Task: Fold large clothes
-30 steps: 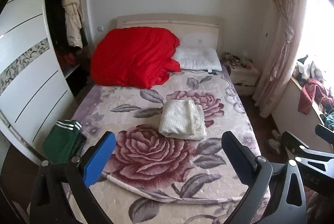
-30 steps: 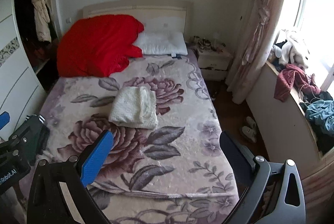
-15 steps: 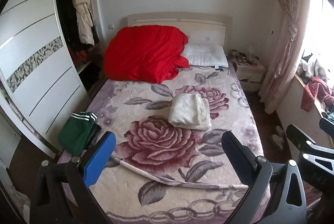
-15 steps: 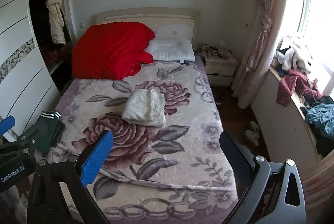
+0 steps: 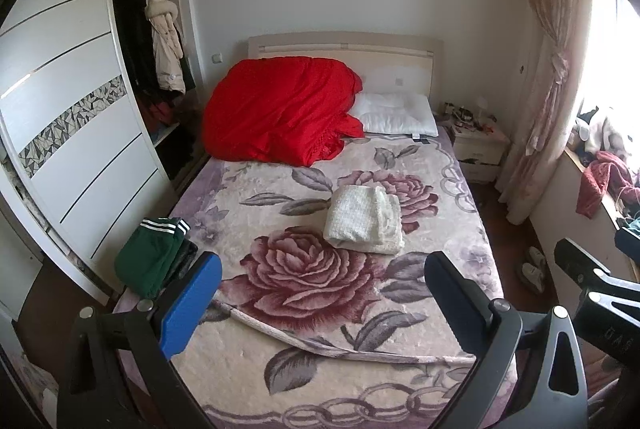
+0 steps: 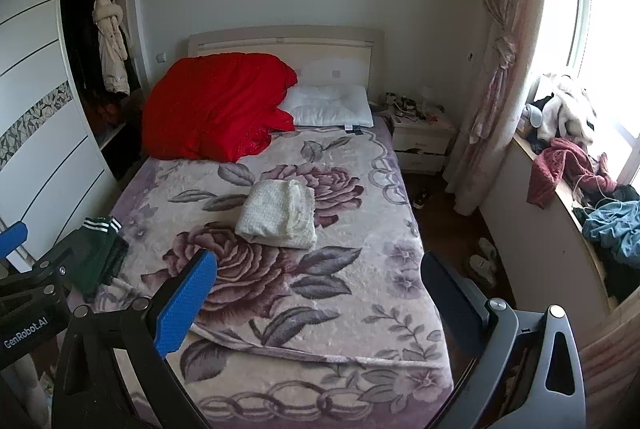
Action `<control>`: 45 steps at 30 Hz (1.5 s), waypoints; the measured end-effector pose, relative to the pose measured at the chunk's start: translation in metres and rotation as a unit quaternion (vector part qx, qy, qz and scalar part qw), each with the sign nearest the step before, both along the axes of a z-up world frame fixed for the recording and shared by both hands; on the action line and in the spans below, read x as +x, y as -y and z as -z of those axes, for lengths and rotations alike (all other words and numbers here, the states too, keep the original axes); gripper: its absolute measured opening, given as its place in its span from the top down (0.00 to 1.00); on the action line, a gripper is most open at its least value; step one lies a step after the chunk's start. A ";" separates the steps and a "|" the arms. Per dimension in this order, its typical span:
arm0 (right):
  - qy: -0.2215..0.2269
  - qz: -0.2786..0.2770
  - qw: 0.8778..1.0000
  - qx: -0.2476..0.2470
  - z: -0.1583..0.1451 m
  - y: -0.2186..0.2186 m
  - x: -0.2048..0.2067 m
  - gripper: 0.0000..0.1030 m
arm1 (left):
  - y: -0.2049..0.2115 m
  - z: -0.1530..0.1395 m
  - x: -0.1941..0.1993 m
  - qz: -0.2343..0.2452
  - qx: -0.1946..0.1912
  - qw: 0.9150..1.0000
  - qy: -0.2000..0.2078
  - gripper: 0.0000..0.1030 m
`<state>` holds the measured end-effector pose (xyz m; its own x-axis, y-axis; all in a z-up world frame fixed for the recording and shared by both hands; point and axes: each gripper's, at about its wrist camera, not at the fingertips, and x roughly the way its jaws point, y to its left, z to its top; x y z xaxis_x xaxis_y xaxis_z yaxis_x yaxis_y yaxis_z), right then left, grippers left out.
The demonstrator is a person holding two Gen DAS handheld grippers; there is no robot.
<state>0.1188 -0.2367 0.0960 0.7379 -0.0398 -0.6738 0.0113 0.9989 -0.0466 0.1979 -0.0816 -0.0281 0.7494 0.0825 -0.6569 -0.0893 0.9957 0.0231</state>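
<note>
Both the left gripper [image 5: 320,293] and right gripper [image 6: 316,289] hang empty, jaws spread, above the bed's [image 5: 400,381] foot, the folded cream garment [image 5: 364,219] mid-bed, so the next piece, probably the green garment [image 5: 150,257] at the bed's left edge, wants spreading flat first.

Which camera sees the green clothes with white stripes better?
The left wrist view: the green garment shows almost whole at the bed's left edge. In the right wrist view it is partly hidden behind the left gripper.
</note>
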 end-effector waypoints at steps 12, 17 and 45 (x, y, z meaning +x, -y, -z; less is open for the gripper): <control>0.002 0.002 1.000 0.000 -0.003 0.004 -0.009 0.00 | 0.001 -0.003 -0.006 -0.003 -0.002 1.000 0.000 0.00; 0.002 0.003 1.000 0.003 -0.006 0.006 -0.014 0.00 | 0.002 -0.004 -0.006 -0.004 0.000 1.000 0.003 0.00; 0.014 -0.005 1.000 0.005 -0.016 0.000 0.001 0.00 | 0.000 -0.014 -0.001 -0.005 0.004 1.000 0.014 0.00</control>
<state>0.1201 -0.2371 0.1120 0.7569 -0.0260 -0.6530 0.0020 0.9993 -0.0374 0.1973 -0.0820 -0.0143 0.7667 0.0958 -0.6348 -0.1000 0.9946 0.0293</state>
